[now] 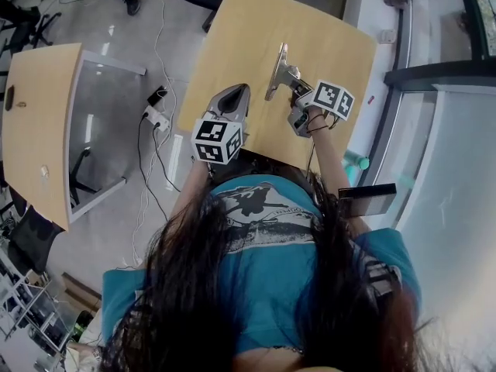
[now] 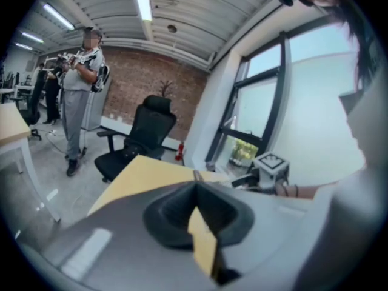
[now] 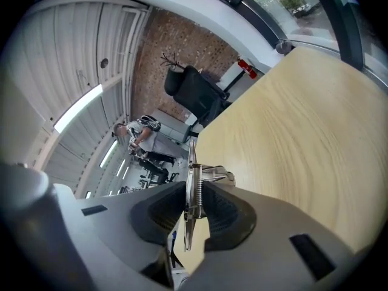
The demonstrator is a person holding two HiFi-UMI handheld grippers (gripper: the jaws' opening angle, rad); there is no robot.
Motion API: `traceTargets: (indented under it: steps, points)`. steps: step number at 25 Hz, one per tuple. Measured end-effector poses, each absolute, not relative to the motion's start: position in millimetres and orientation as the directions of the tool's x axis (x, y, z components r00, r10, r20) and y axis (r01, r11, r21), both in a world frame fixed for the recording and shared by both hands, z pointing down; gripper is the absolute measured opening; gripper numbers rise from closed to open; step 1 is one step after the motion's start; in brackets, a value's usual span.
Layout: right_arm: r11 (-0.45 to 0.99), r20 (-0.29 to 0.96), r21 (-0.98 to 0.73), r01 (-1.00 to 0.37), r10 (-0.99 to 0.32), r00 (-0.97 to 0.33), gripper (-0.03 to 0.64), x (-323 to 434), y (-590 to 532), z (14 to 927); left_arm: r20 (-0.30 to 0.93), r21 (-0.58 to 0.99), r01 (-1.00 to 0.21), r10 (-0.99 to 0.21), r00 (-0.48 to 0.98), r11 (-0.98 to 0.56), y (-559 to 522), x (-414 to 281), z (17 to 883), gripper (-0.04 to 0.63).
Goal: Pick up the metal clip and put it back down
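The metal clip is a long shiny strip with a spring, above the middle of the wooden table. My right gripper is shut on it from the right. In the right gripper view the clip stands edge-on between the two dark pads, which press on both its sides. I cannot tell whether the clip touches the table. My left gripper rests over the table's near left part, apart from the clip. In its own view the left gripper has its jaws together and nothing is held.
A second wooden table stands to the left, with a power strip and cables on the floor between. A black office chair sits beyond the table's far edge, and a person stands further back. Windows run along the right.
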State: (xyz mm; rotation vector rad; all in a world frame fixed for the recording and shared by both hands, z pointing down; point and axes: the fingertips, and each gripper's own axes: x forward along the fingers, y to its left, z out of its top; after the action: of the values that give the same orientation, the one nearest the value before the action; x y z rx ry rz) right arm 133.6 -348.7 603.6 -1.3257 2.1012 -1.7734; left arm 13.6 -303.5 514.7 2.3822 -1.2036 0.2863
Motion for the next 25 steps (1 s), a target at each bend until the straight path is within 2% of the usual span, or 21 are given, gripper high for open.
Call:
traceTargets:
  steps: [13,25]
  points:
    - [0.073,0.346,-0.817,-0.571,-0.73,-0.589,0.096,135,-288,527,0.373,0.319,-0.75,-0.651,0.661,-0.579,-297,26,515,0.003]
    - [0.076,0.344,-0.812,-0.579,-0.738,-0.58,0.096,131,-270,521,0.399,0.278,-0.712,-0.597,0.696,-0.644,-283,37,514,0.002]
